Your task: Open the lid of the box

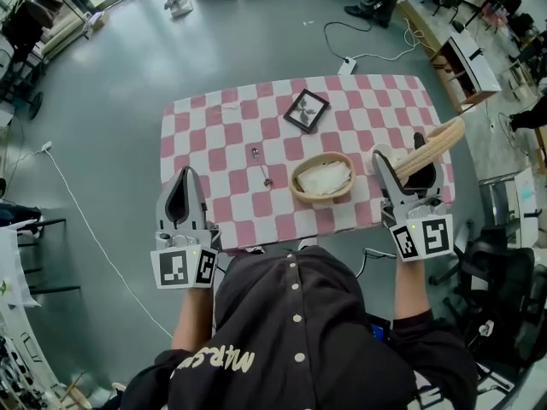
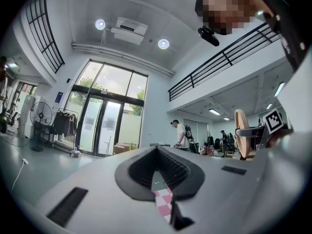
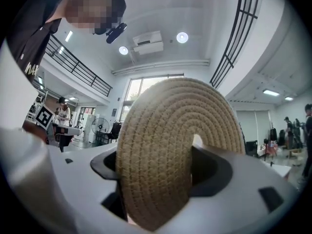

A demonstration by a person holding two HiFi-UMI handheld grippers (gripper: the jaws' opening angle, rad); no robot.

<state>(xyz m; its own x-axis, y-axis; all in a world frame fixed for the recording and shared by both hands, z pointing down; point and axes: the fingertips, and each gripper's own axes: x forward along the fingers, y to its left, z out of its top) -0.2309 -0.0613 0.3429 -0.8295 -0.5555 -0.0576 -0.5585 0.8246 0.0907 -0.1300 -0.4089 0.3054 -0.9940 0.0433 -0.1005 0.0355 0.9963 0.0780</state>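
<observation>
Head view alone shows basket (image 1: 323, 198), lid (image 1: 434, 146) clamped in right gripper (image 1: 400, 155), left gripper (image 1: 185, 174) closed

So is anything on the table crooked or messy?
Nothing is spilled. The small picture frame lies turned cornerwise to the checked tablecloth. The woven lid is off the basket, and it stands on edge in the right gripper over the table's right side.

table (image 1: 214, 143) (pink-checked cloth) | basket (image 1: 296, 186) | picture frame (image 1: 306, 110) | small item (image 1: 255, 152)
</observation>
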